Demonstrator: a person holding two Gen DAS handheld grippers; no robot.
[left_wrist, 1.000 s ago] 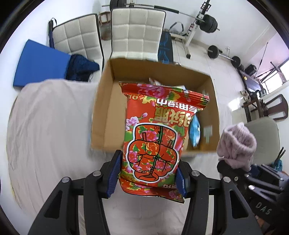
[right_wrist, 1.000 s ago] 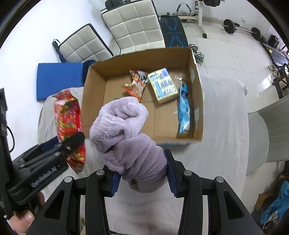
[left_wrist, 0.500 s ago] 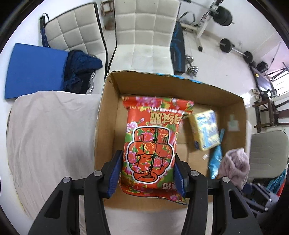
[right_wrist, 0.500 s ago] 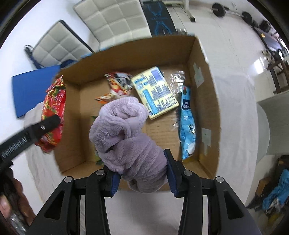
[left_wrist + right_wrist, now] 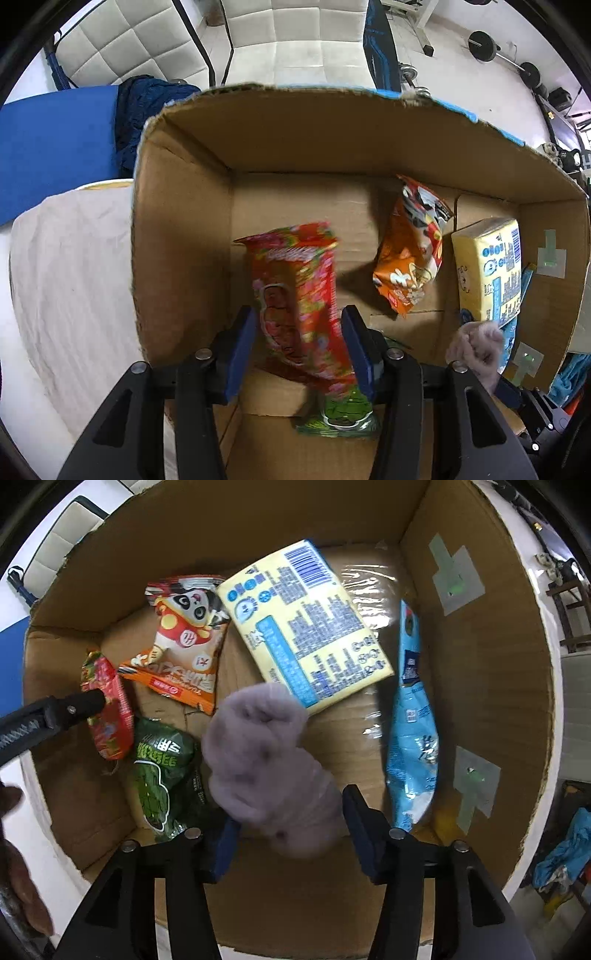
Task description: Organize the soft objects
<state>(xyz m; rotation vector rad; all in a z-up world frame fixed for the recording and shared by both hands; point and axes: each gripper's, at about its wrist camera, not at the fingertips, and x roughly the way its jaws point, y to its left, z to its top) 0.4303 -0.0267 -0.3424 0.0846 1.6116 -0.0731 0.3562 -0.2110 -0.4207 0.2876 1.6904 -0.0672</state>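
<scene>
While both tools reach down into the cardboard box [image 5: 177,236], the left hand-held gripper [image 5: 299,347] has its blue pads parted wider than the red floral snack bag [image 5: 299,295] between them; gaps show on both sides, so the bag looks let go, or nearly so, and its motion blur fits a drop, though contact low down cannot be ruled out. It stands roughly upright near the box's left wall, its lower end over a green snack bag [image 5: 166,771] on the floor. The right hand-held gripper [image 5: 288,830] is likewise spread, w/ the lilac fleece bundle [image 5: 266,760] blurred between the pads; a clear gap shows on the right side, the left side is hidden by the fleece, so the grip appears released or only brushing. Both tools are held low inside the box, presumably so soft items land in free floor space instead of bouncing out. Already lying flat on the floor: an orange panda snack bag [image 5: 181,638], a yellow tissue pack [image 5: 306,627] beside it, and a blue packet [image 5: 413,731] along the right wall; the fleece hangs over the open patch between green bag and blue packet, approx. centre-front. The box sits on a desk w/ a pale cloth [image 5: 70,280]. Judged stage: the drop-off of two items, pull-out not yet begun.
</scene>
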